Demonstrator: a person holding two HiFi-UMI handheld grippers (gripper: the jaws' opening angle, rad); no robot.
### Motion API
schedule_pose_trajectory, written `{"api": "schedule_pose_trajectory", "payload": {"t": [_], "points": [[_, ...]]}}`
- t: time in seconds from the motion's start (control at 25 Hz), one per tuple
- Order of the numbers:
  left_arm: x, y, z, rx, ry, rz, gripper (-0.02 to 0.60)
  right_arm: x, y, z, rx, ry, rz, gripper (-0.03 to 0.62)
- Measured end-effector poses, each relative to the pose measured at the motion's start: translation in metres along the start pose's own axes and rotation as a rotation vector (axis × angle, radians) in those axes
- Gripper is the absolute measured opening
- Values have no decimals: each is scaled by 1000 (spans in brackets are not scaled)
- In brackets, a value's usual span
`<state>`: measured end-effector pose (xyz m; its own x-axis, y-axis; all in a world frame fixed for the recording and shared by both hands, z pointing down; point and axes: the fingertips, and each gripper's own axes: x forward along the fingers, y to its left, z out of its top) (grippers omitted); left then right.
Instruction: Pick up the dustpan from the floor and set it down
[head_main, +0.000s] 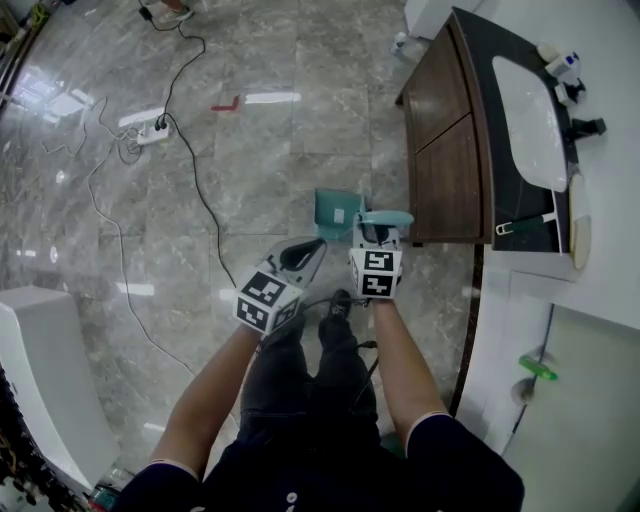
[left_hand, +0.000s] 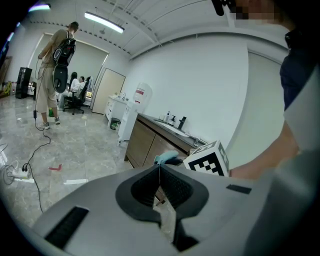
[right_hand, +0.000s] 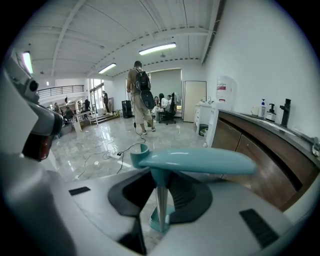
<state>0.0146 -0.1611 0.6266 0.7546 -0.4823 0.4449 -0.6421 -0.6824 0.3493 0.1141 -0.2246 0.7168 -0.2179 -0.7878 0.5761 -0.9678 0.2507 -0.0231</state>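
1. Right gripper (head_main: 378, 236): the person holds it out in front, with its marker cube facing up. Its jaws are clamped on the thin upright shaft of the teal dustpan (head_main: 337, 211). They grip just under the broad grip at the handle's top, which lies crosswise above them in the right gripper view.
2. Dustpan: the pan sits below and ahead of the right gripper, over the marble floor (head_main: 300, 130) and near the corner of the brown cabinet (head_main: 445, 150). Whether the pan touches the floor cannot be told.
3. Left gripper (head_main: 308, 252): it is held just beside the right gripper, on the person's left, apart from the dustpan. Its jaws are pressed together with nothing between them.
4. Cabinet top: a dark counter carries a white sink basin (head_main: 530, 120) with a black tap (head_main: 588, 127) at its far side.
5. Floor: a white power strip (head_main: 152, 132) lies well away from the dustpan. A black cable (head_main: 203, 200) runs from it toward the person's feet. A red tape mark (head_main: 226, 104) lies beyond it.
6. Background: a person with a backpack (right_hand: 140, 92) stands far down the room, back turned.
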Motion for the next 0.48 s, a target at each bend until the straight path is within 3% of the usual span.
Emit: {"api": "schedule_pose_trajectory", "payload": {"t": [0.24,0.48], "points": [[-16,-19,21,-3,-43,9,14,-44,23,34,-12,-30,108,95],[-50,-38,67,8,-142,27,14,-101,40,94,-58,-106,171,95]]}}
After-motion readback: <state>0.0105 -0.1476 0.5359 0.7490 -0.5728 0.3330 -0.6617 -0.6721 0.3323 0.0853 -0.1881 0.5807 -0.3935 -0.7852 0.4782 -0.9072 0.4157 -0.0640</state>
